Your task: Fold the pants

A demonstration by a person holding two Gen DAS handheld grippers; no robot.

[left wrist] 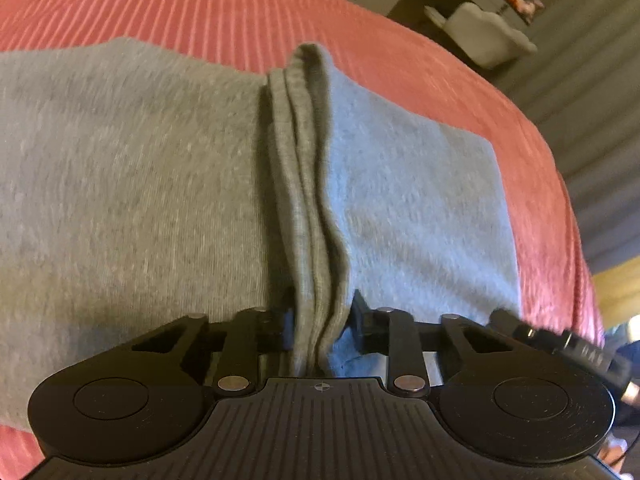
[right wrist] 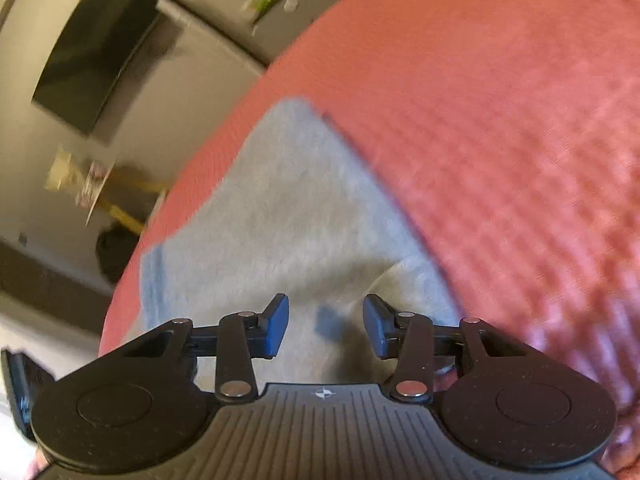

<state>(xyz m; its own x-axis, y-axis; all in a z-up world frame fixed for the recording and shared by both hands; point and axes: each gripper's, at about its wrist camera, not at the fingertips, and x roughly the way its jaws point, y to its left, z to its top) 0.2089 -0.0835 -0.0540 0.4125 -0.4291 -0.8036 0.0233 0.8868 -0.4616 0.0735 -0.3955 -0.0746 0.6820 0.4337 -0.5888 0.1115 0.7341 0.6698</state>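
Pink bedcover (left wrist: pixel 200 4) stretches under everything, with grey pants (left wrist: pixel 128 184) lying flat on the bed. Left tongs (left wrist: pixel 320 320) pinch a bunched edge of the pants — a fold looks underway. Right tongs (right wrist: pixel 325 326) hang apart over the cloth, gripping nothing. Next, that pinched edge likely needs carrying across and laying down smooth.

Black ribbed left tool (left wrist: pixel 320 320), right tool (right wrist: pixel 325 326) w/ blue pads (right wrist: pixel 280 326), silver pivot screws

bare red bedspread (right wrist: pixel 500 120) beyond pants (right wrist: pixel 280 208); gap between right tongs (right wrist: pixel 325 326) unobstructed.
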